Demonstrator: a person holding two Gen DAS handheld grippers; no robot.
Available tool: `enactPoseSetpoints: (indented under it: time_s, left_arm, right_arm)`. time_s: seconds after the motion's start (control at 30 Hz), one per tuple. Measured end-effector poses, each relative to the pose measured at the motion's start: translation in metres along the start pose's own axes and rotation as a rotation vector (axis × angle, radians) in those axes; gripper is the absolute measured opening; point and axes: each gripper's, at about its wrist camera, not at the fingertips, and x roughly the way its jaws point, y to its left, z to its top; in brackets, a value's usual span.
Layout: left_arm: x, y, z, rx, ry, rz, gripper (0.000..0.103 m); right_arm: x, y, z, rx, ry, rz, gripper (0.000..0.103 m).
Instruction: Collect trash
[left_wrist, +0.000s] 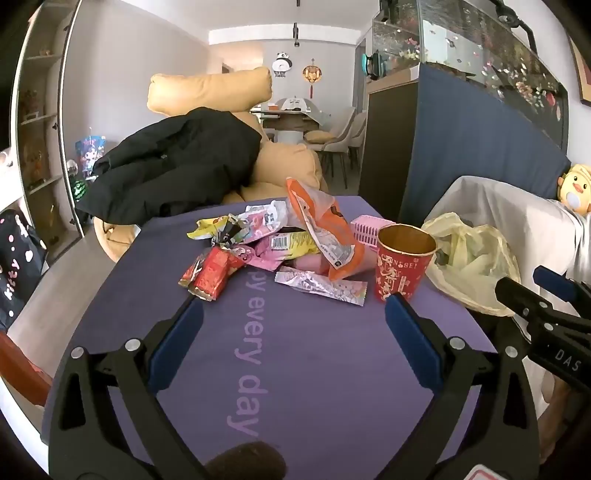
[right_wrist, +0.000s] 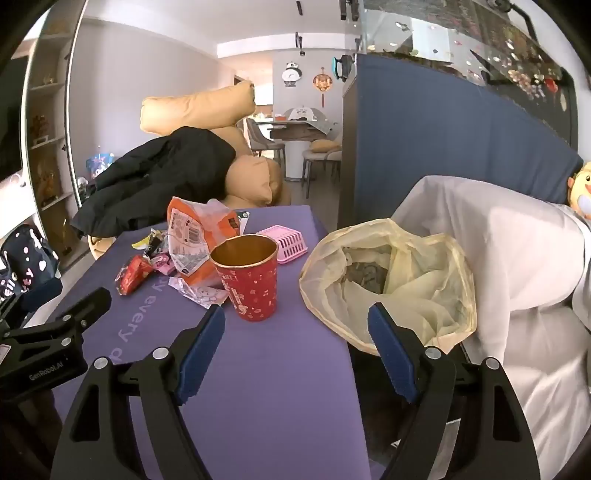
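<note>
A pile of snack wrappers (left_wrist: 266, 236) lies on the far part of the purple table (left_wrist: 303, 369), with an orange bag (left_wrist: 325, 229) on top and a red wrapper (left_wrist: 212, 273) at its left. A red paper cup (left_wrist: 404, 262) stands upright to the right of the pile. Off the table's right edge hangs an open yellow trash bag (right_wrist: 391, 280). My left gripper (left_wrist: 293, 314) is open over bare table, short of the wrappers. My right gripper (right_wrist: 297, 321) is open too, between the red paper cup (right_wrist: 247, 280) and the bag, holding nothing.
A pink slotted basket (right_wrist: 282, 240) sits behind the cup. A tan sofa with a black jacket (left_wrist: 173, 166) stands beyond the table. A white-draped seat (right_wrist: 517, 266) and a blue panel (right_wrist: 443, 147) are at the right; a shelf unit (left_wrist: 40, 129) is at the left.
</note>
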Motion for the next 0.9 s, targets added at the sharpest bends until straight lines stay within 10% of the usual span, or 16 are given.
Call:
enactPoseSetpoints:
  time_s: [0.9]
  left_arm:
    - [0.0053,-0.0074,-0.0034,0.006,0.009,-0.016,0.094]
  right_arm:
    - [0.0011,-0.0014,0.0002,0.004,0.004,0.001,0.076]
